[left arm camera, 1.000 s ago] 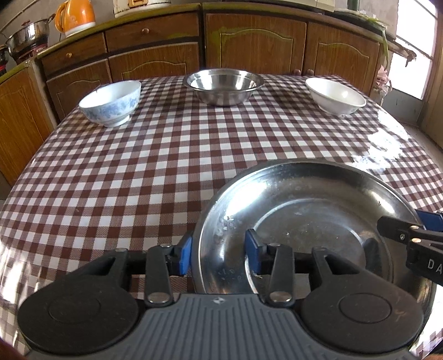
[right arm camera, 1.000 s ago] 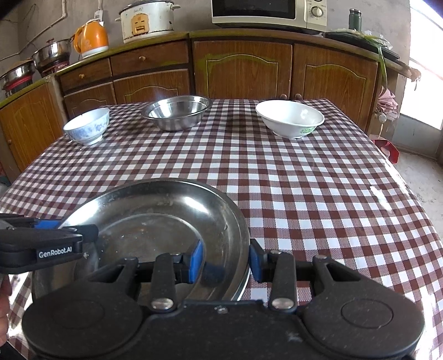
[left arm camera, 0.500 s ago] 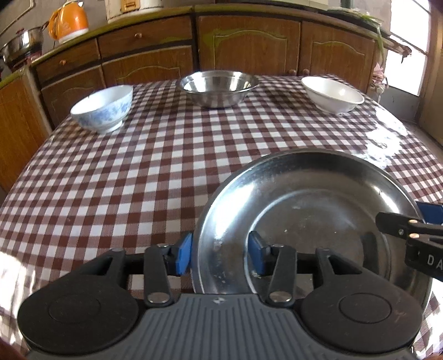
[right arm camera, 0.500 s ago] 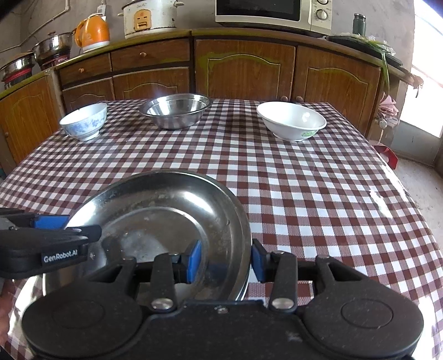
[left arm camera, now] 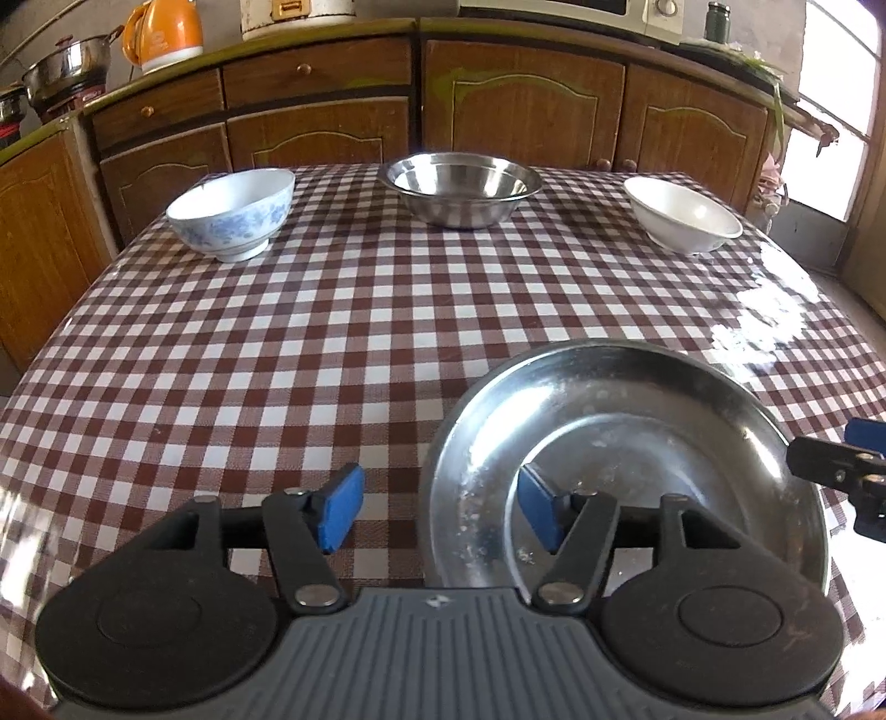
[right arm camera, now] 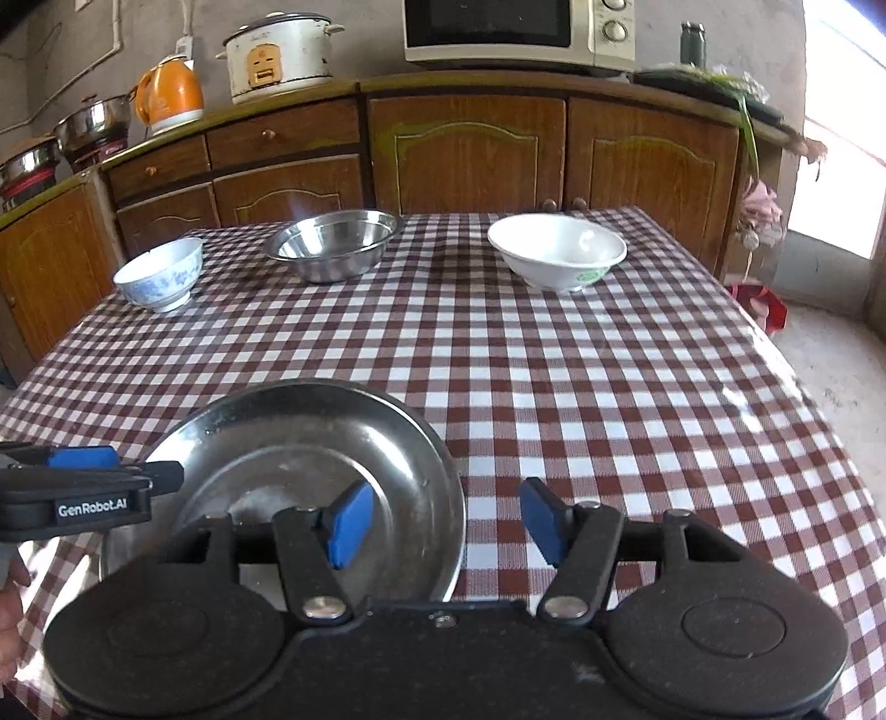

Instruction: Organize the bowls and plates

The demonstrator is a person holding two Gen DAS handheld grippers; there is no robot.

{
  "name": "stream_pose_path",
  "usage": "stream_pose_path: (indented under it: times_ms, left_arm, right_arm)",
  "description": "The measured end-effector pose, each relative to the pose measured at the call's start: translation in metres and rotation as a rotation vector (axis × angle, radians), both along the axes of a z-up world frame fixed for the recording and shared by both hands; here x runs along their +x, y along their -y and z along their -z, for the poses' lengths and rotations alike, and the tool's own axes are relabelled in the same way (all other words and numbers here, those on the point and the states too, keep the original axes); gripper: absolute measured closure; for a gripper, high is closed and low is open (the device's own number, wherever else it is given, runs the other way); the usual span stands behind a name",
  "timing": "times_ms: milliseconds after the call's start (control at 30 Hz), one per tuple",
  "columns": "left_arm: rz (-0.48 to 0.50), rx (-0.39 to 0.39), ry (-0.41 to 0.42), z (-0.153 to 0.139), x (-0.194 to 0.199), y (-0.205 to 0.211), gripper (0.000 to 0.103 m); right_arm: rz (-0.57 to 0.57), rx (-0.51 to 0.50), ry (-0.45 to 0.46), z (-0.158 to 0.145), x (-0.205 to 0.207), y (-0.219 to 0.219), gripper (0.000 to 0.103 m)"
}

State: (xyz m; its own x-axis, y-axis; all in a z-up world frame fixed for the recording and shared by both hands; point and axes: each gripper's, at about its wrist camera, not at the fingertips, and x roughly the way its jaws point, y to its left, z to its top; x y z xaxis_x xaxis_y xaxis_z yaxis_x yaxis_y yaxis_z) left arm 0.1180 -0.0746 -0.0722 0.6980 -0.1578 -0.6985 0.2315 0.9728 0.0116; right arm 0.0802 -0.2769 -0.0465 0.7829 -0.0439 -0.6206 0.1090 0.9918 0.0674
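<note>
A wide steel plate [left arm camera: 626, 443] [right arm camera: 310, 443] lies flat on the checked tablecloth at the near edge. My left gripper [left arm camera: 441, 515] straddles its left rim, jaws opening, blue pads clear of the metal. My right gripper [right arm camera: 447, 522] straddles the right rim the same way, also opening, with no pad touching. Each gripper's fingers also show in the other's view: the left gripper [right arm camera: 111, 471] and the right gripper [left arm camera: 830, 459]. Along the far side stand a blue-patterned bowl [left arm camera: 232, 213] [right arm camera: 158, 271], a steel bowl [left arm camera: 462, 188] [right arm camera: 332, 243] and a white bowl [left arm camera: 684, 213] [right arm camera: 556, 249].
Wooden cabinets [right arm camera: 470, 155] run behind the table, with an orange kettle [right arm camera: 169, 97], a rice cooker [right arm camera: 277, 55], a microwave [right arm camera: 520, 27] and pots [right arm camera: 94, 124] on the counter. The table's right edge [right arm camera: 803, 387] drops to bare floor by a bright doorway.
Both grippers' jaws have spread apart and let go of the plate's rim. The plate has settled lower onto the tablecloth. The bowls have not moved.
</note>
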Motion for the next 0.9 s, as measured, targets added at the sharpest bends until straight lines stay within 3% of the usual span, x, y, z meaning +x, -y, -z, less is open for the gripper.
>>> stream_pose_path:
  times_ms: [300,467,533,567,633,700,900]
  left_arm:
    - [0.002,-0.001,-0.053,0.010,0.005,0.002,0.036]
    - [0.017,-0.034,-0.086,0.016,0.011,0.004,0.044]
    - [0.032,-0.061,-0.089,0.016,0.013,0.005,0.057]
    - [0.028,-0.058,-0.085,0.016,0.014,0.005,0.058]
    - [0.021,-0.067,-0.077,0.017,0.015,0.004,0.065]
    - [0.013,-0.085,-0.078,0.017,0.016,0.000,0.066]
    - [0.000,-0.080,-0.057,0.014,0.013,0.001,0.067]
  right_arm:
    - [0.013,0.087,-0.056,0.014,0.004,0.012,0.028]
    - [0.000,0.175,-0.095,0.027,0.011,0.016,0.028]
    - [-0.007,0.218,-0.108,0.031,0.013,0.016,0.039]
    - [-0.016,0.224,-0.105,0.032,0.014,0.014,0.057]
    - [-0.014,0.195,-0.100,0.032,0.015,0.010,0.060]
    - [-0.002,0.186,-0.096,0.032,0.015,0.010,0.070]
    - [-0.005,0.170,-0.083,0.029,0.017,0.009,0.071]
